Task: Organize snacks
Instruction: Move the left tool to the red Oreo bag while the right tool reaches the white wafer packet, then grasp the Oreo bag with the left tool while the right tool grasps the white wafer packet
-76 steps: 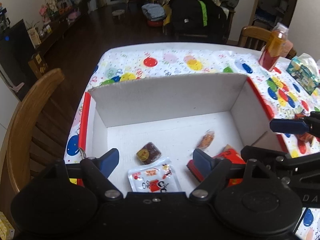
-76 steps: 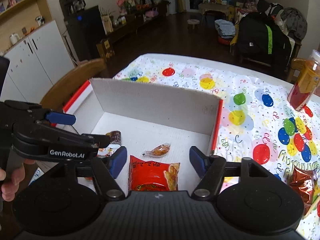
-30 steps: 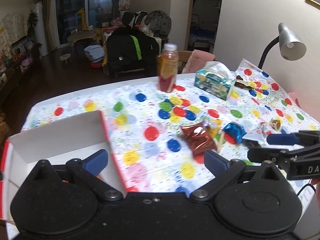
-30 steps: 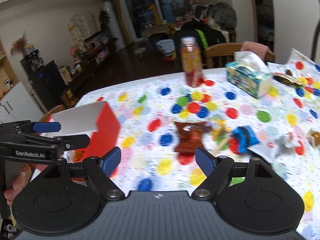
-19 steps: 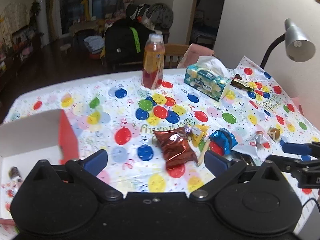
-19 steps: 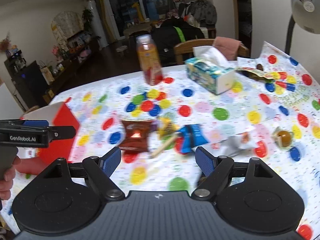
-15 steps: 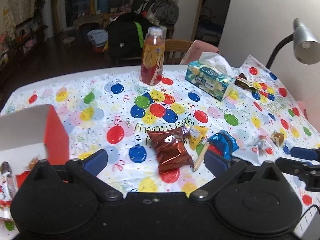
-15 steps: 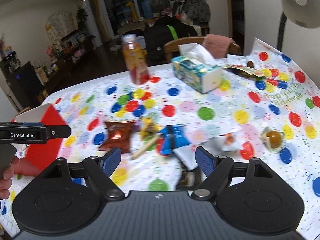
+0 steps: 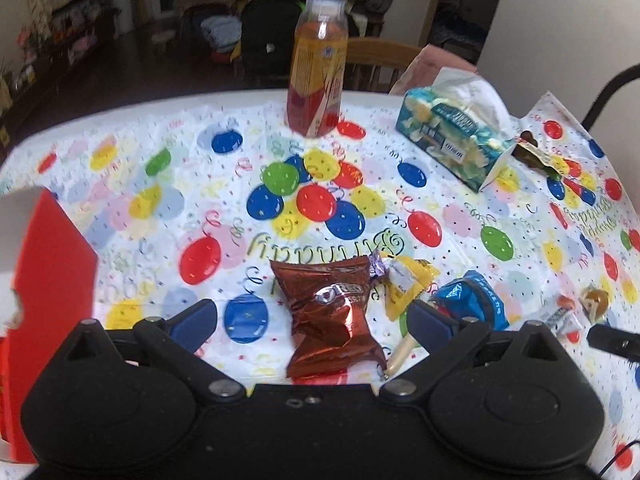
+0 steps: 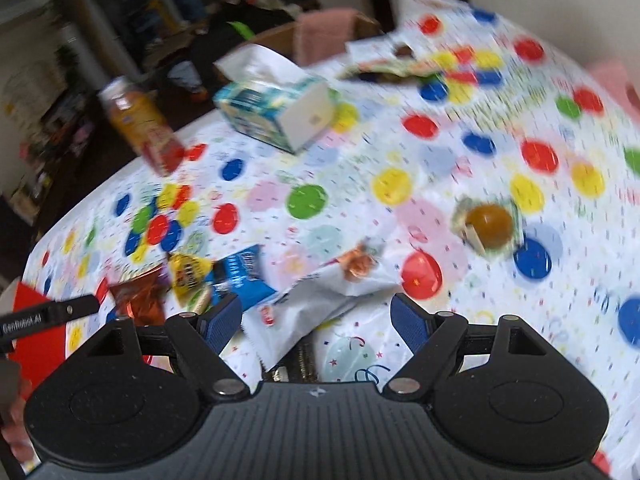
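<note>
Left gripper hung over the table with its tongs spread, nothing pinched; the brown Oreo bag lay flat on the balloon-print cloth right between the two blue pads. Yellow candy pack touched the bag's right upper corner, blue snack pack just right of that, partly behind the right pad. Red box stood at the table's left edge, its inside mostly out of view. Juice bottle upright near the far edge, tissue box toward the far right corner.

Right gripper also spread and empty, low over a white wrapper that lay between its pads. Round brown wrapped sweet sat further right, apart from the rest. Right view was motion-blurred, so small labels were unreadable. A bit of a hand showed at that view's lower left edge.
</note>
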Demonstrator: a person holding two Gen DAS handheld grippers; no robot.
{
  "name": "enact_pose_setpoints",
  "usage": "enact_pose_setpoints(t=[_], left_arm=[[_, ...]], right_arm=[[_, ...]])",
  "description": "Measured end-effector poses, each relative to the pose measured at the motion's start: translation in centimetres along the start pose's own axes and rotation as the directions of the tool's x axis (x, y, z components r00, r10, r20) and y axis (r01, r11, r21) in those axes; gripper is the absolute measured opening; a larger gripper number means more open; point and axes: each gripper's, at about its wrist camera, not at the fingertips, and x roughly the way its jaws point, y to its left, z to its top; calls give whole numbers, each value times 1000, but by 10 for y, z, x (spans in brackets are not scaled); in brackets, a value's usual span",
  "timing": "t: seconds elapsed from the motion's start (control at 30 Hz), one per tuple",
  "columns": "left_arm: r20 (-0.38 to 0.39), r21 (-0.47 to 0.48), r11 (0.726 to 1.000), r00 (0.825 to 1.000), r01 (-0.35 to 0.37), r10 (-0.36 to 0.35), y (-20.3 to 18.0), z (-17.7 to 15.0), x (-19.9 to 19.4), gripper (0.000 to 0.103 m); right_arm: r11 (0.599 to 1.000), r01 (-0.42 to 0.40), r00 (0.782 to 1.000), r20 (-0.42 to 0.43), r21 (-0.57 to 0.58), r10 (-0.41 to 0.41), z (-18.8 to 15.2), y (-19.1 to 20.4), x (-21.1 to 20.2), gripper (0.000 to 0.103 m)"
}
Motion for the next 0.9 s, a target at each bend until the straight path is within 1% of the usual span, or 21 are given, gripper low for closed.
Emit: enact_pose_setpoints(t=[0.13,0.2,0.3,0.37,0.4,0.43,0.5,0.53,0.67,0.73,0.8,0.87,0.9], left_arm=[[-42,-16,1000,999,-14,13,-5,3,19,95],[-53,-12,1000,998,-15,14,-7,3,27,94],[-75,-10,1000,997,-28,27,-9,5,39,90],[-94,-27,999,995,-29,27,-8,6,47,84],[-101,-30,999,995,-24,21,-8,6,50,83],[-105,-28,999,994,-23,20,-8,6,53,83],[-109,-15,1000,994,-27,26,-10,6,57,82],[-112,-10,1000,993,-28,27,-11,6,59,81],[-130,-8,999,991,-35,33,-12,4,64,74],[-135,-7,999,990,-33,32,-13,4,66,71],[-141,-6,1000,990,-31,30,-13,4,68,69],[-148,-8,1000,989,-30,28,-12,4,70,63],[-152,-13,1000,988,-26,24,-12,4,71,61]], right_arm=[[988,-11,997,-77,155,24,4,-14,22,81],[976,-22,996,-84,218,42,6,-18,30,81],[963,-28,995,-84,269,53,11,-20,40,81],[953,-22,993,-104,303,56,12,-21,48,81],[947,-22,992,-112,321,60,13,-22,51,81],[943,-22,991,-116,333,64,13,-23,54,81],[942,-20,991,-120,336,64,14,-23,58,77],[943,-17,991,-123,333,61,15,-22,60,76],[939,-14,987,-143,342,67,15,-21,68,63],[939,-15,987,-144,344,69,14,-21,69,63],[938,-20,987,-143,345,74,15,-21,69,56],[936,-33,986,-144,350,88,15,-21,69,53],[935,-37,985,-144,352,93,15,-21,69,51]])
